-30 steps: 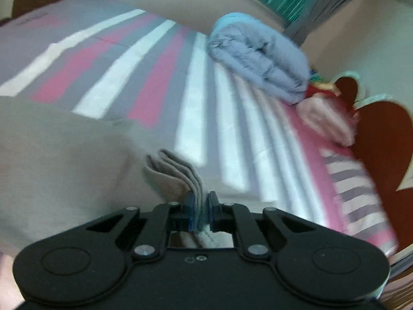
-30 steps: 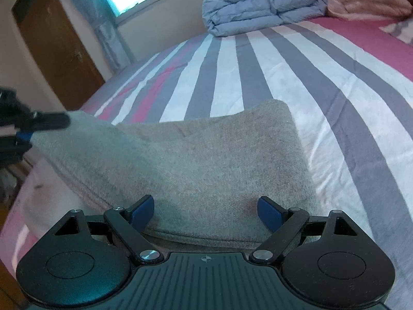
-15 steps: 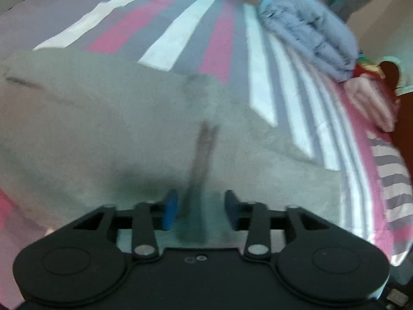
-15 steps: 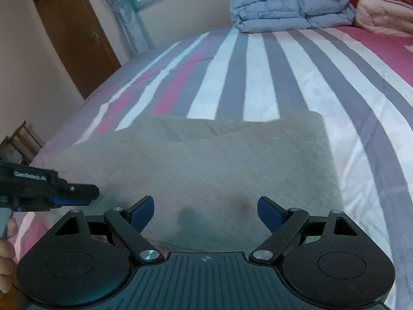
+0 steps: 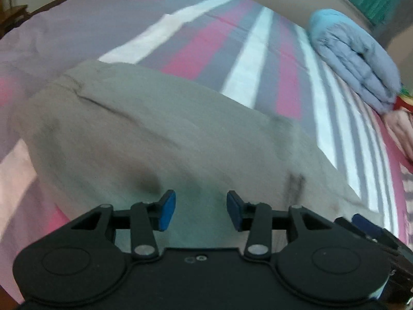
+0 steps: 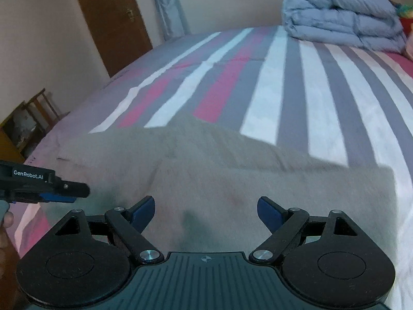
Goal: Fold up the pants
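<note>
The beige pants (image 5: 160, 134) lie folded flat on the striped bed, also in the right wrist view (image 6: 245, 178). My left gripper (image 5: 200, 210) is open and empty, just above the near edge of the pants. My right gripper (image 6: 206, 213) is open wide and empty, above the near part of the pants. The left gripper also shows at the left of the right wrist view (image 6: 59, 193). A part of the right gripper shows at the lower right of the left wrist view (image 5: 366, 226).
The bed sheet (image 6: 281, 87) has grey, white and pink stripes. A folded grey-blue duvet (image 6: 343, 18) lies at the far side, also in the left wrist view (image 5: 356, 64). A brown door (image 6: 111, 18) and a low shelf (image 6: 23, 129) stand left of the bed.
My left gripper let go of the bunched pants fabric and opened. The pants now lie flat. Both grippers have drawn back a little from the pants.
</note>
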